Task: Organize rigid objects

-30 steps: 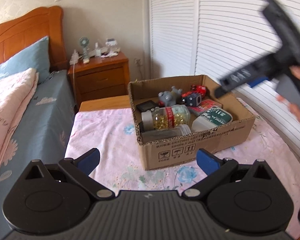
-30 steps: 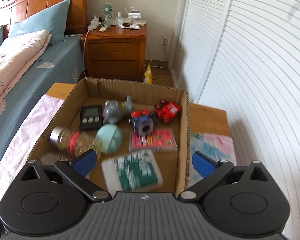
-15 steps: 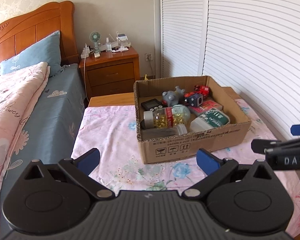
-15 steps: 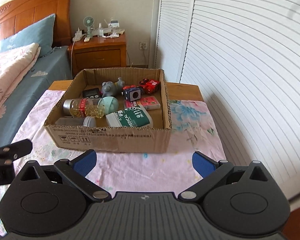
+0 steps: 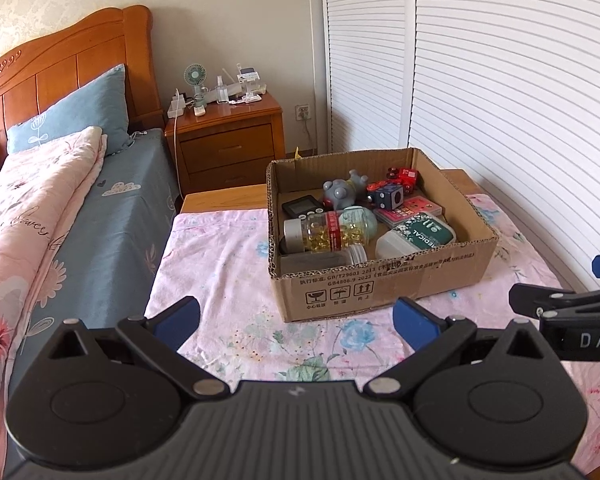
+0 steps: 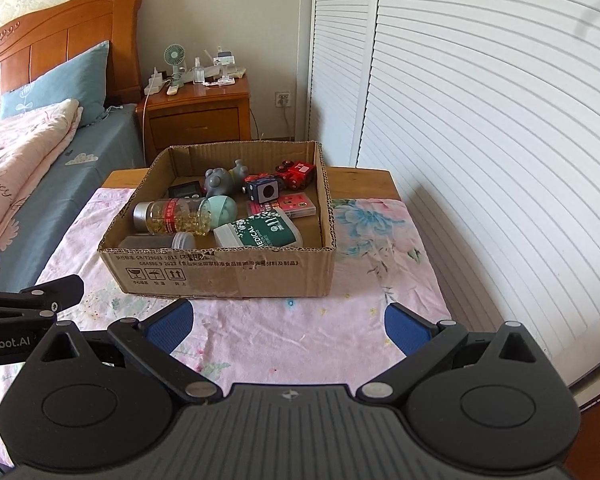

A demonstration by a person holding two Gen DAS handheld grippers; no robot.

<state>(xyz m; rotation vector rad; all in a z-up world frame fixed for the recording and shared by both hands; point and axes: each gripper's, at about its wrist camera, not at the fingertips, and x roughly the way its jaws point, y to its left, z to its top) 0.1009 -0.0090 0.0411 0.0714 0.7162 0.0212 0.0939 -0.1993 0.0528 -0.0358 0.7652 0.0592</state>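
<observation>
Fingers: my left gripper and right gripper both have their blue pads spread wide with nothing between them. I hold them short of the cardboard box, side by side, so each camera takes in the whole box.
Cloth: a pink flowered cloth covers the tabletop under the box and on the near side of it. I see no loose item on it, which I take to be why neither gripper is reaching.
Box front: just behind the near wall lie a grey capped bottle and a white tub with a green label, both on their sides, so nothing can roll or tip.
Box middle: a clear capsule bottle lies across, touching a pale green egg-shaped thing; a pink packet lies flat towards the right wall.
Box back: a small black timer, a grey toy figure, a dark cube toy and a red toy truck sit along the far wall.
Stage: every rigid item I can see lies inside the box. That fits sorting already done, or a box waiting to be emptied; I cannot tell which.
Beyond: a wooden nightstand stands behind the box, the bed to its left.
</observation>
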